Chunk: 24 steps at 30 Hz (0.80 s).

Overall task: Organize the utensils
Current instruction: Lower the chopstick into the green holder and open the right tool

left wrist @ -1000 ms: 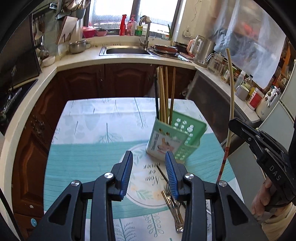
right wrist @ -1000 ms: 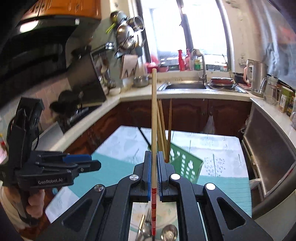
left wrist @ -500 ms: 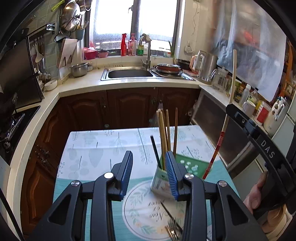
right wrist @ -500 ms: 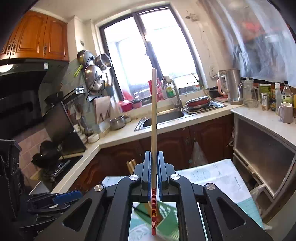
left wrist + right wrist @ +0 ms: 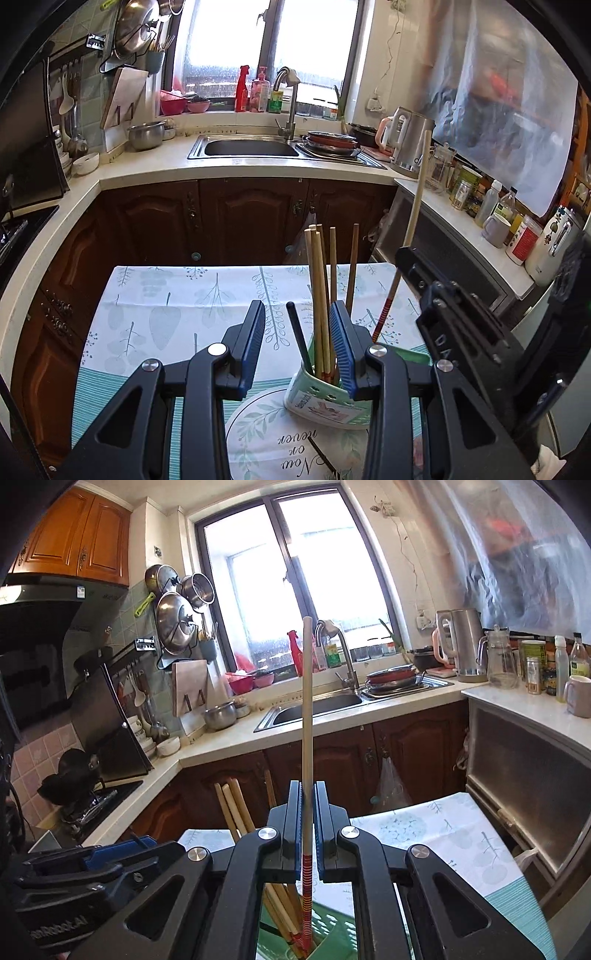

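A green utensil holder (image 5: 325, 400) stands on the table and holds several wooden chopsticks (image 5: 320, 295) and a black one. My right gripper (image 5: 306, 823) is shut on a long wooden chopstick (image 5: 307, 716) with a red striped lower end, held upright; its tip reaches down into the holder (image 5: 332, 941). That chopstick also shows in the left wrist view (image 5: 415, 206), beside the right gripper (image 5: 454, 317). My left gripper (image 5: 297, 343) is open, its jaws either side of the holder's top, holding nothing.
The table has a leaf-print cloth (image 5: 166, 295) and a round printed mat (image 5: 273, 435); a dark utensil (image 5: 321, 456) lies on the mat. Behind are brown cabinets, a sink (image 5: 251, 147) and a crowded counter (image 5: 491, 221) on the right.
Both grippers have come closer to the holder. The right gripper has brought the striped chopstick's lower end down into the holder. The left jaws now frame the holder's top.
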Tool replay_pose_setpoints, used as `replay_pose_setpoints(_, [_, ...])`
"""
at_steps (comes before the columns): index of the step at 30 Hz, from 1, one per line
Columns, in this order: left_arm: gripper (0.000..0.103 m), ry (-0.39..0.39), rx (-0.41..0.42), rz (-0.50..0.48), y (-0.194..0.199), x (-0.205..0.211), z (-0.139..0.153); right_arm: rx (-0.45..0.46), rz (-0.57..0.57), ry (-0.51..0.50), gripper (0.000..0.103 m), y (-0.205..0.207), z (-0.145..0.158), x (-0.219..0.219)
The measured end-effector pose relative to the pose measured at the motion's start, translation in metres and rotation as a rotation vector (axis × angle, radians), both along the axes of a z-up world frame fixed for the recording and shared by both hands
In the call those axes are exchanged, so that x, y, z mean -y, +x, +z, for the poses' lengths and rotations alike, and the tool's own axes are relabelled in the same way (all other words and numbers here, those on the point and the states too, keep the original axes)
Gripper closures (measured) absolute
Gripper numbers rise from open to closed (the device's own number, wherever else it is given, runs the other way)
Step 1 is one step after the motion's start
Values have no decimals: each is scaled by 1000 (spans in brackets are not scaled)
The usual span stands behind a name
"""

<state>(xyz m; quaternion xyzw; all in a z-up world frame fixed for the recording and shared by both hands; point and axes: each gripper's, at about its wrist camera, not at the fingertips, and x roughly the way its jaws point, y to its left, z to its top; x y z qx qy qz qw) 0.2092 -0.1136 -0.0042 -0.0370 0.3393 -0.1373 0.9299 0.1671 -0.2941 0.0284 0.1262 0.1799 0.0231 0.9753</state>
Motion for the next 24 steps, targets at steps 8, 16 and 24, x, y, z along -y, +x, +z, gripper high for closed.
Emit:
replay_pose_setpoints(8, [69, -2, -36, 1, -5, -10, -22, -117, 152, -68, 97, 7, -65, -26])
replay_pose_setpoints(16, [67, 10, -110, 5, -32, -20, -44, -236, 208, -109, 87, -29, -96, -42])
replay_pose_setpoints(24, [52, -10, -224, -37, -66, -23, -73, -441, 187, -44, 87, -66, -115, -31])
